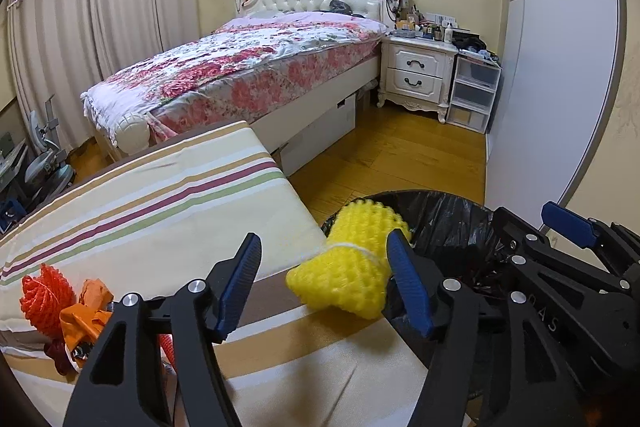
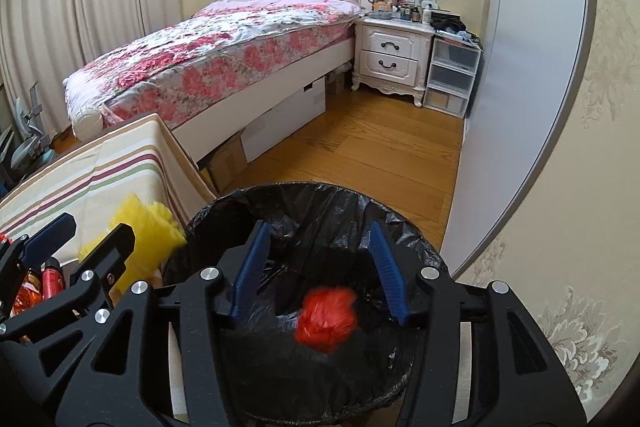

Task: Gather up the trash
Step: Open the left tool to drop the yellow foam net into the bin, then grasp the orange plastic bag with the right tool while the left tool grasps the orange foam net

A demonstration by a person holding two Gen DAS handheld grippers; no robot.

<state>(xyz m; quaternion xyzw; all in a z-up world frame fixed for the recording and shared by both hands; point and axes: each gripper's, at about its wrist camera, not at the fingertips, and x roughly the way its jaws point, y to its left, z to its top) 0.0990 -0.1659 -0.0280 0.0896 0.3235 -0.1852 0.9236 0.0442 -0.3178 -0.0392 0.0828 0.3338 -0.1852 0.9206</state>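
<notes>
Left tool point(image 1: 322, 291) fingers spread wide, nothing between them; it sits over the striped counter point(image 1: 168, 203) facing the yellow foam net point(image 1: 352, 267). The net lies at the counter's right edge, its far end overhanging toward the black-lined trash bin point(image 1: 452, 223), close to the left tool's right finger; contact can't be confirmed.

Right tool point(image 2: 320, 271) is also apart and empty, held over the bin point(image 2: 304, 203). A red mesh ball point(image 2: 326, 319) shows blurred below it inside the bin opening, free of both fingers.

More trash at the counter's left: an orange mesh net point(image 1: 42, 291) and an orange wrapper point(image 1: 86, 319), touching each other.

Handling guess: the foam net looks very light, soft and squashy, not fragile and not slippery thanks to its bumpy surface. Best hold is probably across the narrow waist where the white tie cinches it, squeezing until the foam compresses. The edge position means a nudge could tip it off.
</notes>
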